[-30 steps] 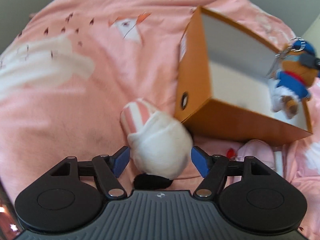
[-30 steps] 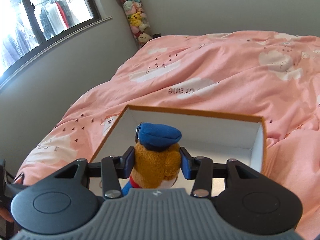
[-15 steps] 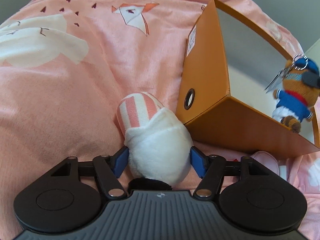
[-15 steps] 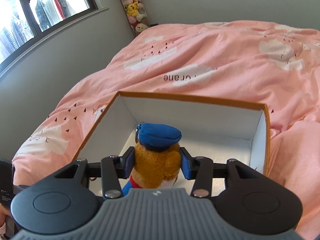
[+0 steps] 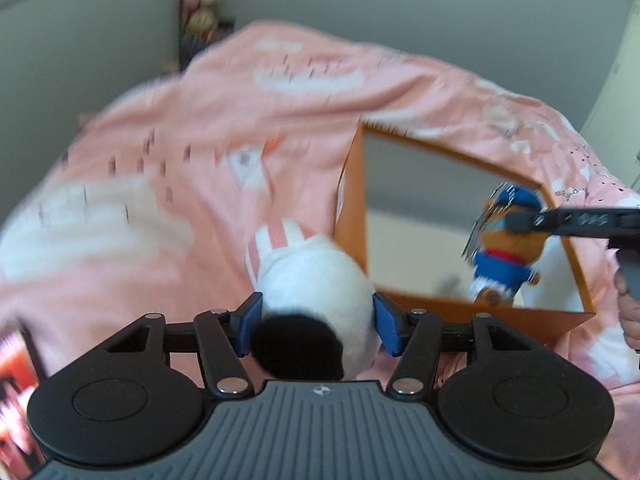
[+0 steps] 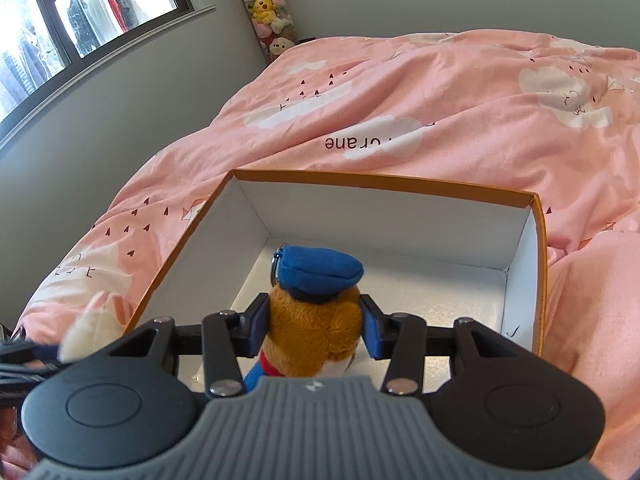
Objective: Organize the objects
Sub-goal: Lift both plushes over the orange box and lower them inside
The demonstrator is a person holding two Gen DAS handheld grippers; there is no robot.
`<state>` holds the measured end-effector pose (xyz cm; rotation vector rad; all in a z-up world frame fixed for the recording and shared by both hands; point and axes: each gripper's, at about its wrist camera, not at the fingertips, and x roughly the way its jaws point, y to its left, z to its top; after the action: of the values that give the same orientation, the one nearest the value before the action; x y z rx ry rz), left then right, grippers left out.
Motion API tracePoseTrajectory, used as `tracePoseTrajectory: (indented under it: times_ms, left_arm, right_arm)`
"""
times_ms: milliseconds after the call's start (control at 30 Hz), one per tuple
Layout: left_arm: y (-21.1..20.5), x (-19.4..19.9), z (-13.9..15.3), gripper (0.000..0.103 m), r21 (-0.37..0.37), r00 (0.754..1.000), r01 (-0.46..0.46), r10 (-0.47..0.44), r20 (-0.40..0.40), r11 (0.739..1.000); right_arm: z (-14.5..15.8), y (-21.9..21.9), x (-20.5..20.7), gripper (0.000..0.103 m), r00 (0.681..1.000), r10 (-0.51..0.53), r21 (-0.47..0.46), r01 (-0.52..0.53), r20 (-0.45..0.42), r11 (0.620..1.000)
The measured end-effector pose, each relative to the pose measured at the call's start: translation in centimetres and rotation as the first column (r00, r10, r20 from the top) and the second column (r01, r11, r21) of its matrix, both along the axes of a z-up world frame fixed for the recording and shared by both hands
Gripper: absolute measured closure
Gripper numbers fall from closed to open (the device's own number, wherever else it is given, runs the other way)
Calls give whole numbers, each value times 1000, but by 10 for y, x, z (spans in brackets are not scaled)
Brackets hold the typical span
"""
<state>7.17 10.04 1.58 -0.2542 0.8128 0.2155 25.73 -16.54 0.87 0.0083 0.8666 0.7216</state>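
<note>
Blurred pink duvet (image 5: 168, 184), white plush (image 5: 316, 280) half hidden, bear (image 6: 316, 320) face unseen

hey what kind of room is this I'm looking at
Most likely a bedroom. A pink duvet with cloud prints covers a bed that fills most of the view, a tall column of plush toys stands in the corner, and clothes hang outside the window.
</note>
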Motion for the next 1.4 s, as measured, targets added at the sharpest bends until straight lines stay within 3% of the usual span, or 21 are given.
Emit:
tracePoseTrajectory:
  times_ms: [200, 367, 467, 567, 767, 900, 1067, 1200, 1400]
  left_arm:
    - [-3, 20, 35, 39, 2, 991, 83, -83, 108, 997]
    - [-25, 47, 46, 39, 88, 965, 184, -197, 173, 979]
    - [-41, 72, 33, 39, 131, 949, 275, -290, 122, 953]
    - [-57, 90, 12, 39, 194, 922, 365, -382, 56, 911]
    - [-67, 105, -31, 39, 247, 875, 483, -475, -94, 840]
    - [-67, 105, -45, 39, 264, 837, 548, -518, -177, 794]
    - [-62, 113, -56, 38, 196, 821, 562, -512, -252, 804]
    - [-62, 115, -58, 35, 187, 816, 566, -511, -272, 803]
    - [-45, 118, -49, 34, 83, 830, 532, -499, -247, 843]
  right_arm:
    - [5, 1, 1, 54, 1000, 4, -3, -4, 2, 1000]
    - [6, 4, 2, 54, 1000, 10, -7, -10, -3, 1000]
    - [5, 8, 7, 54, 999, 19, -13, -20, -33, 1000]
    - [-2, 11, 17, 54, 995, 29, -18, -31, -94, 999]
    - [-28, 15, 38, 54, 972, 22, -15, -26, -234, 1000]
    - [-47, 21, 46, 54, 955, 22, -28, -31, -295, 999]
    - [-63, 30, 52, 54, 938, 41, -15, -50, -345, 999]
    - [-71, 41, 58, 53, 930, 60, -18, -71, -362, 997]
    - [-84, 59, 65, 53, 918, 85, -19, -100, -388, 995]
